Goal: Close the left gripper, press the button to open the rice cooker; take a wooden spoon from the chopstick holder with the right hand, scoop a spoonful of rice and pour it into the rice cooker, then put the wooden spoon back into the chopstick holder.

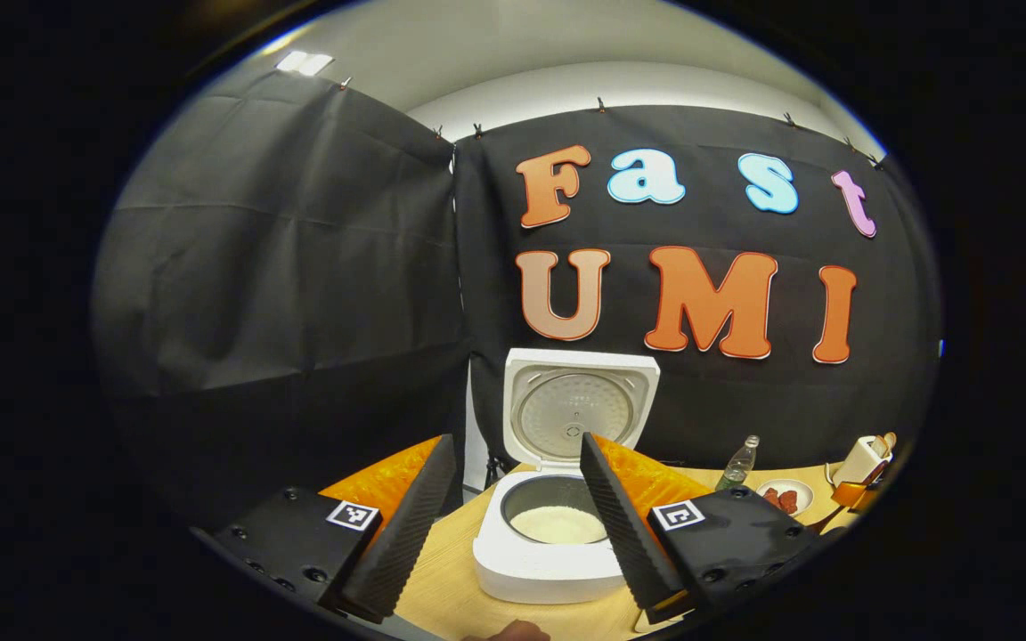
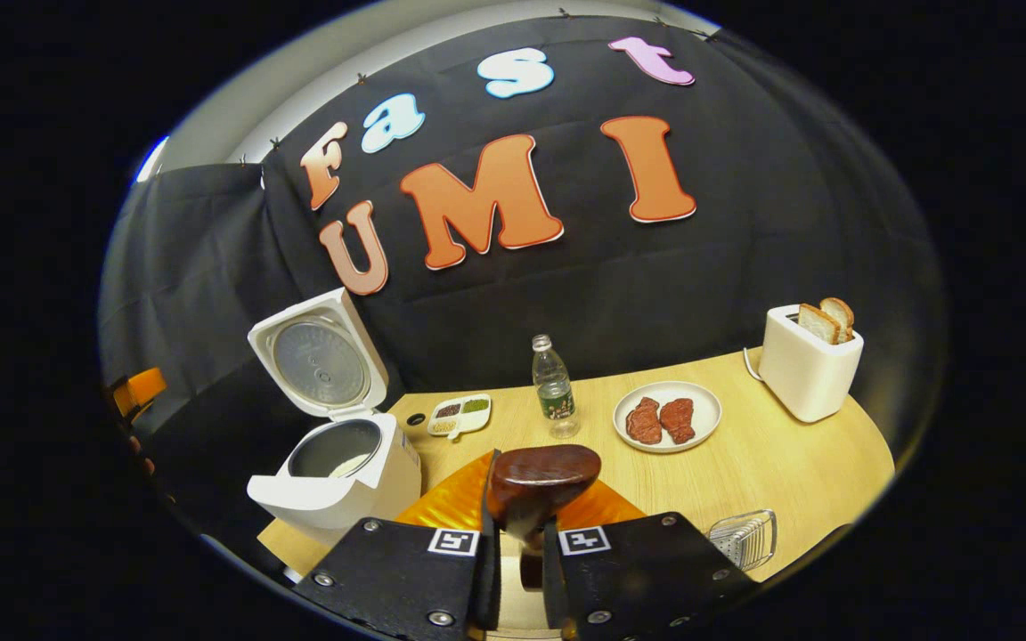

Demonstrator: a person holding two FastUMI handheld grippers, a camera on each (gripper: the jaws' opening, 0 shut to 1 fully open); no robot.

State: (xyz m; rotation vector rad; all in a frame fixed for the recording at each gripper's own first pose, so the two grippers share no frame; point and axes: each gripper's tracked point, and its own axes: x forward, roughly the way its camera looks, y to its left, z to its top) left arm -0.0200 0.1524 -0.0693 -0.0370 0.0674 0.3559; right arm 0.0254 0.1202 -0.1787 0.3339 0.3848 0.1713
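The white rice cooker (image 1: 557,561) stands on the wooden table with its lid (image 1: 580,405) swung up, and white rice lies in the pot (image 1: 557,523). My left gripper (image 1: 517,441) is open, its fingers spread to either side of the cooker and a little short of it. In the right gripper view the cooker (image 2: 335,485) sits at the left, lid raised. My right gripper (image 2: 520,516) is shut on the handle of a dark wooden spoon (image 2: 544,476), whose bowl stands above the fingertips. I cannot tell whether it holds rice.
Behind the spoon are a small divided dish (image 2: 460,415), a water bottle (image 2: 554,388), a plate with two red meat pieces (image 2: 667,418) and a white toaster with bread (image 2: 809,363). A metal wire holder (image 2: 743,537) sits at the table's near right. A hand (image 1: 513,632) shows low down.
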